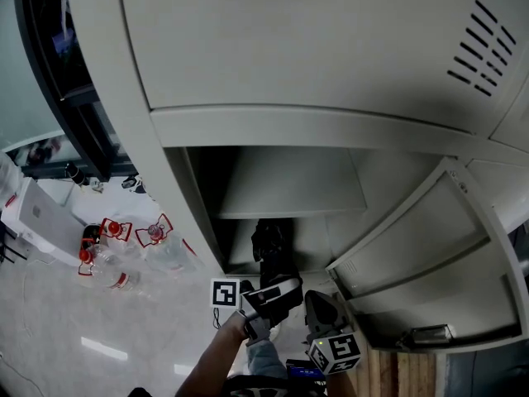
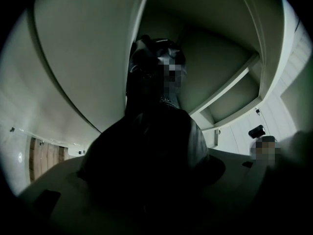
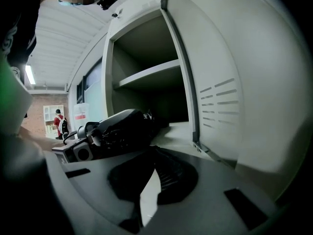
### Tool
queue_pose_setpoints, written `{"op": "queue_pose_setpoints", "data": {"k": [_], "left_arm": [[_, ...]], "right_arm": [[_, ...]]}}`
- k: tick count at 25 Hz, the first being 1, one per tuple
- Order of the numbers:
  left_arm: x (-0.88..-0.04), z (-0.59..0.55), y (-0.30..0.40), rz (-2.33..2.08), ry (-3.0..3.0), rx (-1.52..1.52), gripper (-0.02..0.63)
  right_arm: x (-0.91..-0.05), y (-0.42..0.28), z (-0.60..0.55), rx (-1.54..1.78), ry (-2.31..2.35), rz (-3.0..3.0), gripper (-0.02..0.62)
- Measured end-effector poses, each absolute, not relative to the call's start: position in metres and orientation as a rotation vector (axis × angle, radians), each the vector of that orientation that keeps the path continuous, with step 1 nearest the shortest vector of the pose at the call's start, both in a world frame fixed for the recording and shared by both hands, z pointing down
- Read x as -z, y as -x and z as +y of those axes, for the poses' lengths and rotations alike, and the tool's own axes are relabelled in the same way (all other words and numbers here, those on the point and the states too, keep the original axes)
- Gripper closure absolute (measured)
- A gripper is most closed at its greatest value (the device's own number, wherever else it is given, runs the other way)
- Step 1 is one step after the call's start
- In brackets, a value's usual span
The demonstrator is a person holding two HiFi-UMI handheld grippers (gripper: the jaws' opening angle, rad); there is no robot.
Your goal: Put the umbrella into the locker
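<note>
Holding umbrella (image 1: pixel 269 245) in locker (image 1: pixel 291 180), L gripper (image 1: pixel 273 281).

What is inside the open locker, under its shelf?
Only the black umbrella, held by the left tongs, shows there. What lies behind it is covered.

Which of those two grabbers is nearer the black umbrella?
Left. The left gripper is clamped on the umbrella at the locker's opening; the right gripper sits beside it, apart, holding nothing.

Shadow in the locker (image 1: pixel 314 126) hides the far end of the umbrella (image 1: pixel 271 251).
</note>
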State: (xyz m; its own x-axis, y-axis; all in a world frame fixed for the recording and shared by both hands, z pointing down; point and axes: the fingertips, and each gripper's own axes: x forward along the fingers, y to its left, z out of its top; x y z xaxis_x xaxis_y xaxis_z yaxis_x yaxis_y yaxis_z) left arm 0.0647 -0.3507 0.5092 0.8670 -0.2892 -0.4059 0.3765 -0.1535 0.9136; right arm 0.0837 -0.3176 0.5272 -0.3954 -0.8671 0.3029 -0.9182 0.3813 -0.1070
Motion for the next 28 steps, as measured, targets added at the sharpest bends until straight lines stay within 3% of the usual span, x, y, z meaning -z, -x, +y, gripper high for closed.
{"op": "queue_pose_setpoints", "data": {"k": [5, 21, 28], "left_arm": [[-0.513, -0.353, -0.064, 0.03, -1.611, 0.593, 0.258], [-0.527, -0.332, -0.015, -0.39, -1.677, 0.654, 0.249], [-0.526, -0.305, 0.021, -0.818, -2.087, 0.318, 0.25]], "right_arm": [[-0.525, -0.083, -0.312, -0.38, -1.596, -2.449, 0.595], [-0.489, -0.083, -0.279, -0.262, -1.645, -2.486, 0.595], [-0.474, -0.07, -0.259, -0.161, -1.624, -2.499, 0.595]]}}
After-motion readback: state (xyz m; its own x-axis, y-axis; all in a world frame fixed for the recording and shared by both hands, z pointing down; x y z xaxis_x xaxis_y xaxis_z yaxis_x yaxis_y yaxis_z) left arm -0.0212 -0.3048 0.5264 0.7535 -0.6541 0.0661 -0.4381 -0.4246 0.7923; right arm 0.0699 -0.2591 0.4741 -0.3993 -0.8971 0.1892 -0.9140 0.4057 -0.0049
